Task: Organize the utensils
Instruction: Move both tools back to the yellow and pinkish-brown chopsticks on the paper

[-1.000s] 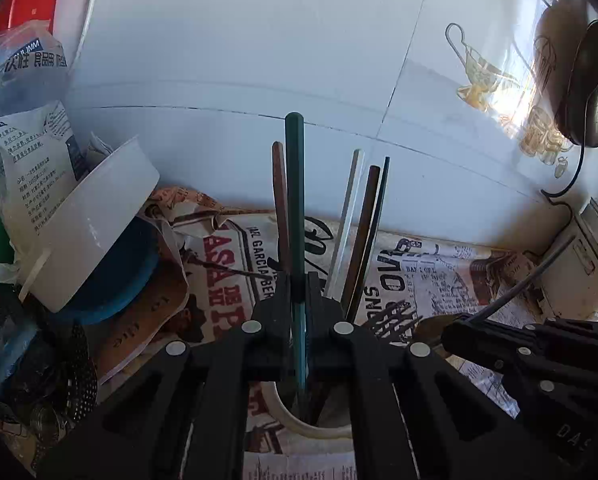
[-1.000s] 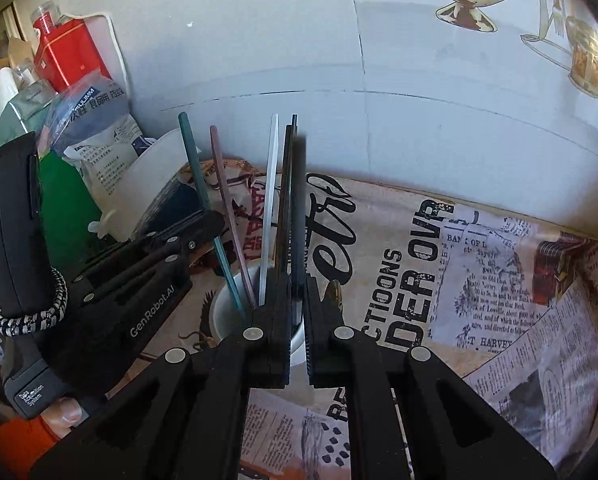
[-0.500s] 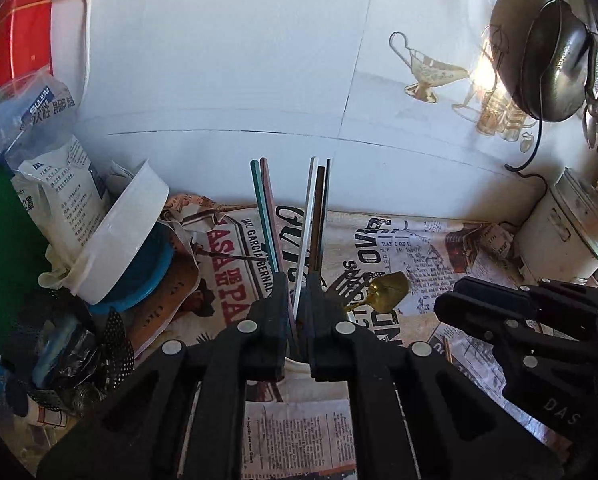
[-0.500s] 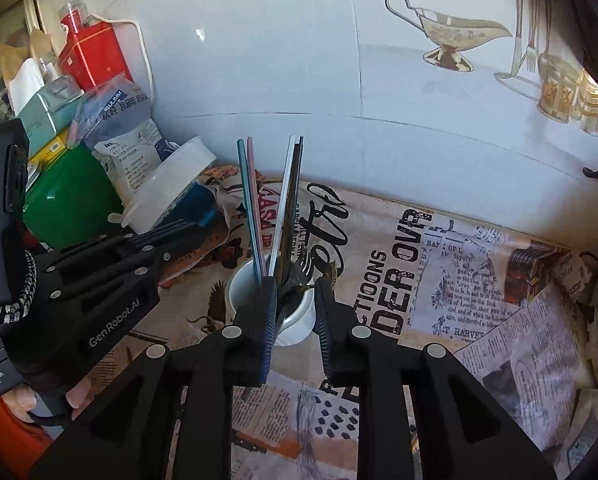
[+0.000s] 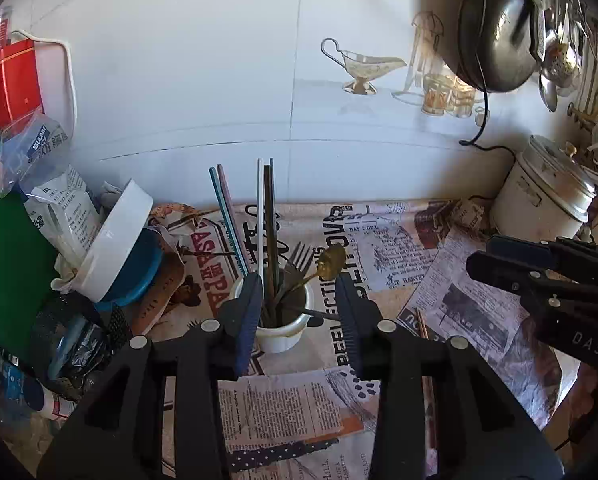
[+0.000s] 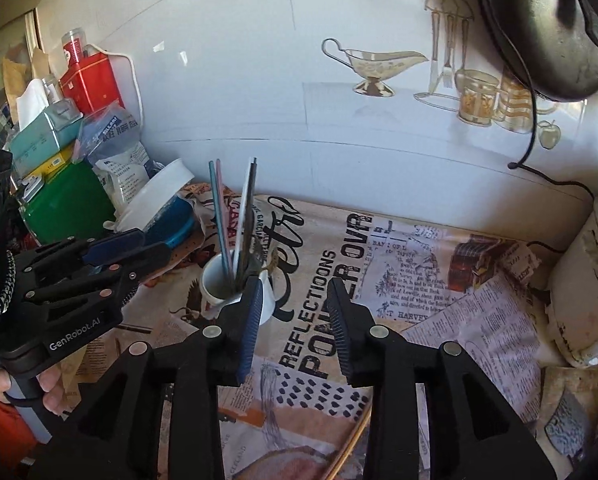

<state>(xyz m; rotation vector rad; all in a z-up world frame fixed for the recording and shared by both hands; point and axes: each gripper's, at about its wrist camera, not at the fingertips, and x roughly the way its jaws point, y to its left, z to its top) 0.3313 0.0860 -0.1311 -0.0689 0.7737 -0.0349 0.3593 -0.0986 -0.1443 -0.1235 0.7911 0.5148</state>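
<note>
A white cup (image 5: 283, 328) stands on the newspaper-covered bench (image 5: 399, 248), toward its back left part and near the white tiled wall (image 5: 219, 60). Chopsticks (image 5: 266, 220) rise out of it: a teal and a pink one lean left together, while a white one and dark ones stand close to upright. A dark fork (image 5: 299, 260) and a gold spoon (image 5: 332, 258) also sit in the cup, their heads tilting right above the rim.

The left hand-held gripper (image 5: 297, 300) hangs just in front of the cup with its jaws spread wide and nothing between them; the cup shows in the gap, nearer the left finger. The right hand-held gripper (image 6: 295, 304) is likewise wide open and empty, just to the right of the cup (image 6: 235, 284), its left finger overlapping the cup's right side in the view. Whether that finger touches the cup cannot be told.

Another pair of chopsticks (image 5: 421, 322) lies flat on the paper to the right of the cup, partly hidden behind the left hand-held gripper's right finger.

At the bench's left edge sit a white tub (image 5: 113, 248) tipped over a blue bowl, a bag of printed packaging (image 5: 55, 196), a green container (image 6: 69, 204) and a red tin (image 6: 91, 84). A white cooker (image 5: 543, 196) stands at the right edge, and a dark pan (image 5: 495, 28) hangs on the wall above it.
</note>
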